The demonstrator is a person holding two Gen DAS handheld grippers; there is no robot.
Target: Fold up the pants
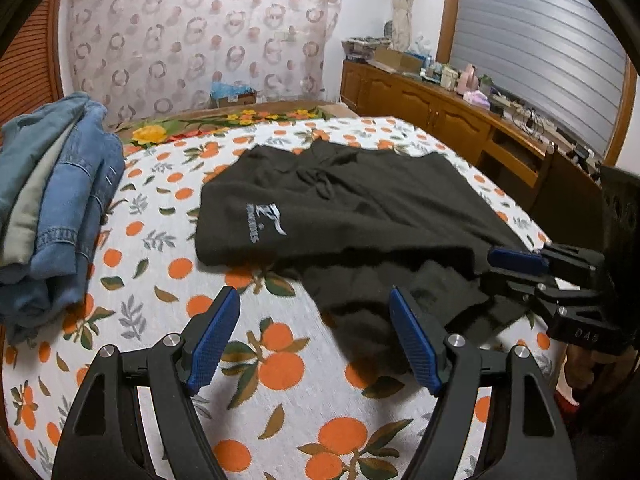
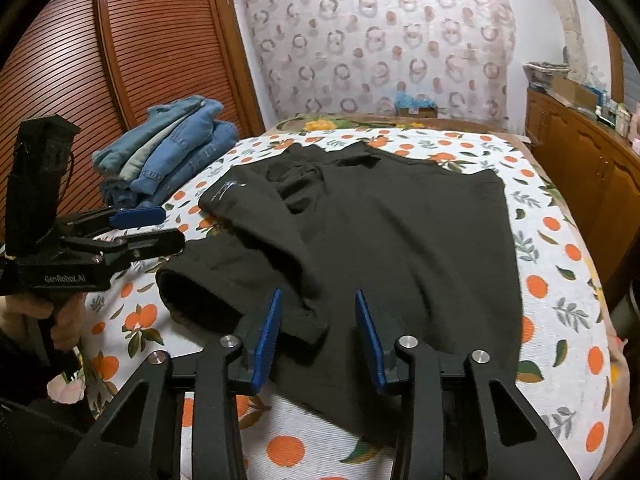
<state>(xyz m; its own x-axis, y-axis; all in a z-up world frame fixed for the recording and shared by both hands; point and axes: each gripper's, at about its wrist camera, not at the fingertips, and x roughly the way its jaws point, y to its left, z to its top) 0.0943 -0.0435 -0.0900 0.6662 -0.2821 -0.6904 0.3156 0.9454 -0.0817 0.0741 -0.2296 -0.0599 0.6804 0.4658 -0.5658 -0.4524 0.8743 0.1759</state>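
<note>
Black pants [image 1: 360,208] [image 2: 400,240] lie spread on the orange-print bedsheet [image 1: 280,400], with a pale logo [image 1: 260,220] near the waist at the left. A leg end [image 2: 200,292] lies bunched toward the near left. My left gripper [image 1: 313,296] [image 2: 148,227] is open over the sheet; its right finger hangs just above that leg end, with nothing between the pads. My right gripper [image 2: 320,320] [image 1: 489,267] hovers low over the near edge of the pants. Its jaws are partly apart, and the fabric lies under them, not pinched.
A stack of folded jeans [image 1: 60,208] [image 2: 172,148] sits at the bed's left side. A wooden dresser [image 1: 440,116] [image 2: 580,152] with clutter runs along the right. A slatted wardrobe door [image 2: 120,60] stands behind the left. A person's hand [image 2: 52,312] holds the left gripper.
</note>
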